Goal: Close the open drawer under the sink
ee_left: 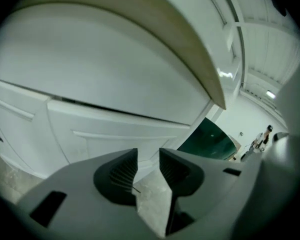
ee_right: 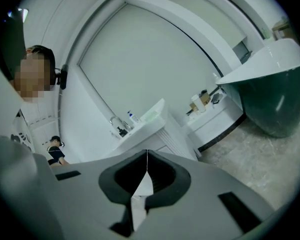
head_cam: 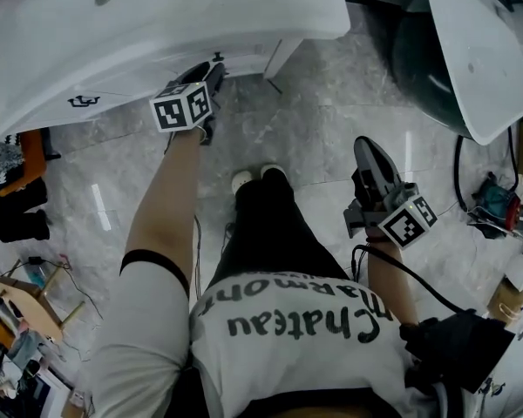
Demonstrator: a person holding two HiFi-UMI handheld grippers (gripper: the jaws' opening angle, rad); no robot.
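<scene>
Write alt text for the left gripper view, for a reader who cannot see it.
The left gripper, jaws apart and empty, points at a white cabinet under the rounded sink. A dark green tub shows to the right, and grey stone floor is seen between the jaws.

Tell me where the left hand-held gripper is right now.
In the head view the left hand-held gripper is at upper left, just below the white sink, facing the white cabinet front; its jaws stand apart, empty.
</scene>
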